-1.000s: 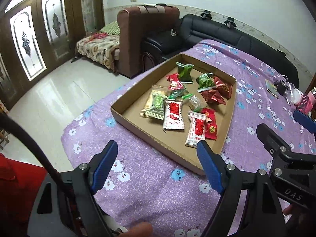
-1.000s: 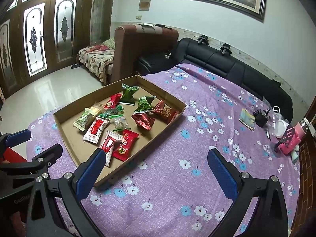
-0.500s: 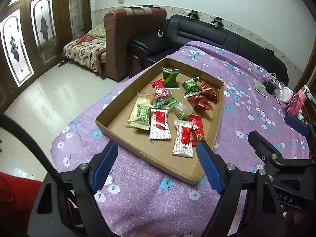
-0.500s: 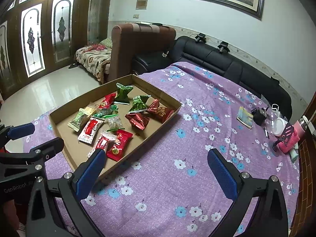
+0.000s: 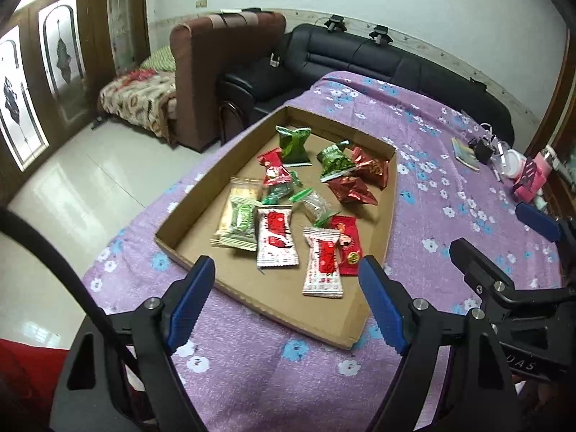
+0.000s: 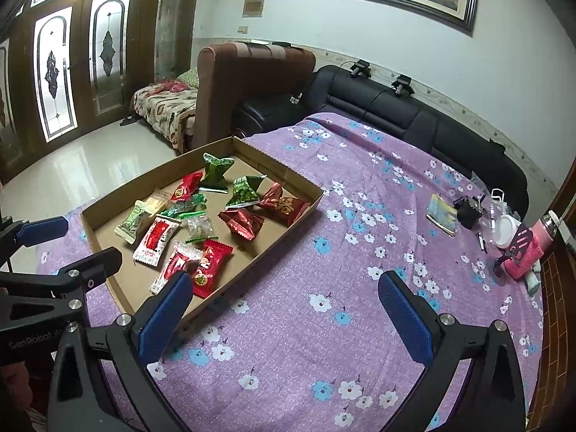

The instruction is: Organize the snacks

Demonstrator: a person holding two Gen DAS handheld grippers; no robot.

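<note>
A shallow cardboard tray (image 5: 372, 318) lies on a purple flowered tablecloth and holds several wrapped snacks: red-and-white packets (image 5: 276, 235), green packets (image 5: 294, 144), dark red pouches (image 5: 351, 190). The tray also shows in the right wrist view (image 6: 288, 176). My left gripper (image 5: 286, 284) is open and empty, hovering over the tray's near edge. My right gripper (image 6: 284, 304) is open and empty, above the cloth just right of the tray. Each gripper shows at the edge of the other's view.
A small book (image 6: 442, 213), a black object (image 6: 468, 210), a white lid (image 6: 505, 228) and a pink bottle (image 6: 525, 255) sit at the table's far right. A black sofa (image 6: 396, 115) and a brown armchair (image 6: 252, 82) stand behind the table. Tiled floor lies to the left.
Both grippers have moved forward toward the tray, which now sits closer and larger in both views. Both stay open and empty.
</note>
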